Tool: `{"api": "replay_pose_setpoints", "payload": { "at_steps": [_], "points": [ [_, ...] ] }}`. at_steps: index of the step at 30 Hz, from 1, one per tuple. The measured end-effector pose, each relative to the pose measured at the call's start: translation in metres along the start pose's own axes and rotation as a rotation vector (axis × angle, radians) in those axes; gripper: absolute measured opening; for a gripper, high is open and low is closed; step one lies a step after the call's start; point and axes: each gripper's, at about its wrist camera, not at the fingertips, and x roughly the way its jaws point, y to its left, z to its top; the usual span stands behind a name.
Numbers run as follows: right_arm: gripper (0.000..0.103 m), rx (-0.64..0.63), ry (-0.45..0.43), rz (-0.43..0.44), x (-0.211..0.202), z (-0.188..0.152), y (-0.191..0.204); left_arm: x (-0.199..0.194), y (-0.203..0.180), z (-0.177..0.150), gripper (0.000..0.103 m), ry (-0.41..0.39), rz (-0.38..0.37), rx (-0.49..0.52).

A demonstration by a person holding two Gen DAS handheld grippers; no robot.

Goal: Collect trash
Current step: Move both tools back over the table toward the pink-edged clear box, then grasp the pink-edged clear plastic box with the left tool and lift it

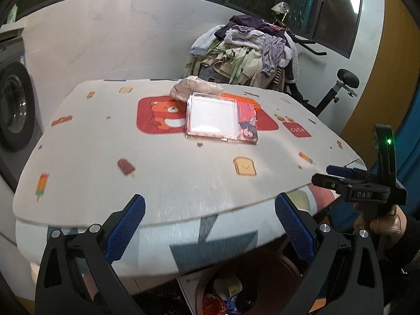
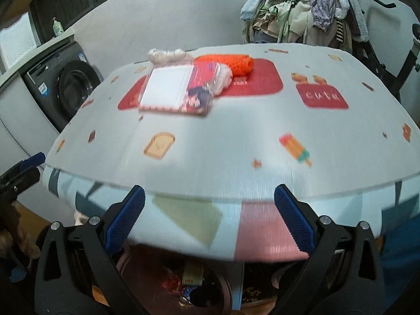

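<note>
Right now the desk fills the middle of the room, its printed cloth bare across the whole near half, so there is open surface between the near edge and the things at the far middle. To one side stands a washing machine; beyond the far edge a heap of clothes sits piled on an exercise bike.

Below the near edge, on the floor, one bin stands open with several wrappers inside.

At the far middle lie three pieces of trash close together: one clear plastic tray with a picture card along its right side, one crumpled plastic bag touching the tray's far edge, and one orange mesh bundle just beside the tray on its right.

Both tools hang at the near edge, above the bin. The left gripper has its fingers spread wide, grasping nothing and touching nothing. The right gripper is released just the same, its fingers wide apart and clear of the cloth; a hand grips its handle.
</note>
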Motion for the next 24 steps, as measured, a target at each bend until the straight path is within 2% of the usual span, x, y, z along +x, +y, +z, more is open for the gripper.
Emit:
{"api": "replay_pose_setpoints", "payload": {
  "at_steps": [6,7,8,10,11,13,16,20,24],
  "points": [
    [0.097,-0.013,-0.005,0.008,0.019,0.034,0.0,0.027,0.006,0.03,0.097,0.028,-0.026,0.015],
    [0.094,-0.026,-0.01,0.015,0.023,0.042,0.001,0.033,0.008,0.035,0.097,0.034,-0.031,0.014],
    [0.089,-0.026,-0.01,0.015,0.023,0.042,0.001,0.038,0.01,0.04,0.097,0.039,-0.034,0.012],
    [0.066,-0.059,-0.002,0.02,0.032,0.051,0.005,0.051,0.015,0.05,0.097,0.05,-0.046,0.004],
    [0.06,-0.074,0.01,0.018,0.038,0.056,0.007,0.056,0.018,0.054,0.097,0.055,-0.05,0.0],
    [0.039,-0.098,0.028,0.024,0.051,0.065,0.009,0.07,0.024,0.065,0.097,0.066,-0.06,-0.009],
    [0.026,-0.134,0.04,0.024,0.076,0.085,0.016,0.094,0.035,0.08,0.097,0.083,-0.082,-0.041],
    [0.024,-0.141,0.039,0.013,0.095,0.1,0.023,0.132,0.054,0.098,0.097,0.115,-0.132,-0.122],
    [0.019,-0.118,0.087,-0.014,0.127,0.116,0.023,0.167,0.066,0.113,0.097,0.139,-0.184,-0.177]
  ]
}}
